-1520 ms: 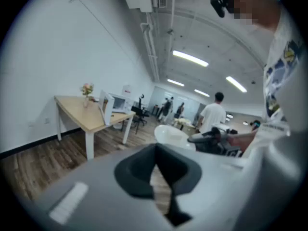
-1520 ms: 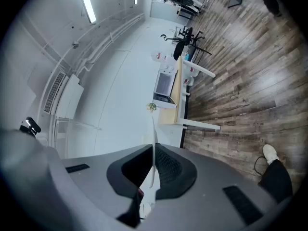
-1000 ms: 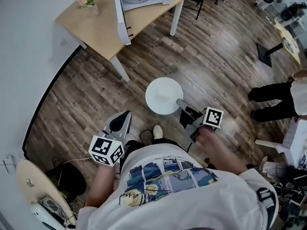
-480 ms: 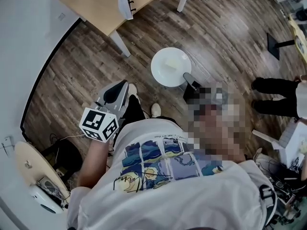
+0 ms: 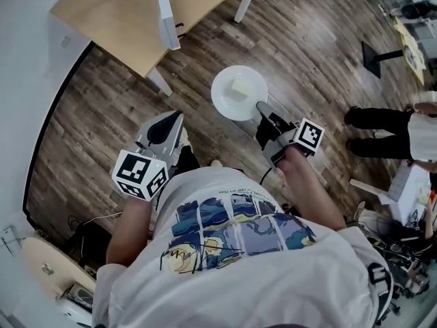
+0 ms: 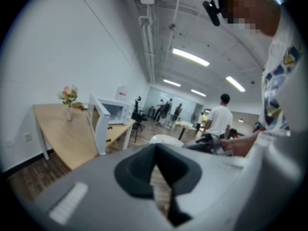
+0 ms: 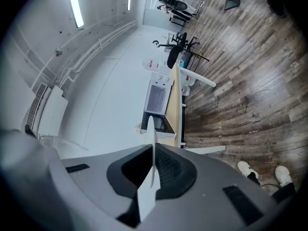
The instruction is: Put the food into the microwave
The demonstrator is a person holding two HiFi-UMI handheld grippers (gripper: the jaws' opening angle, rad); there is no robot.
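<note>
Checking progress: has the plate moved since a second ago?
Yes. The plate, clamped in the right gripper, has come nearer the wooden table.

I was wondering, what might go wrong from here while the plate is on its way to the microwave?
1. The right hand-held gripper pinches the plate only at its rim, so the plate may tip and let the pale food block slide off.
2. The microwave door stands open, and the plate might clip it on the way in.

The top edge cuts off the microwave (image 5: 166, 12).
</note>
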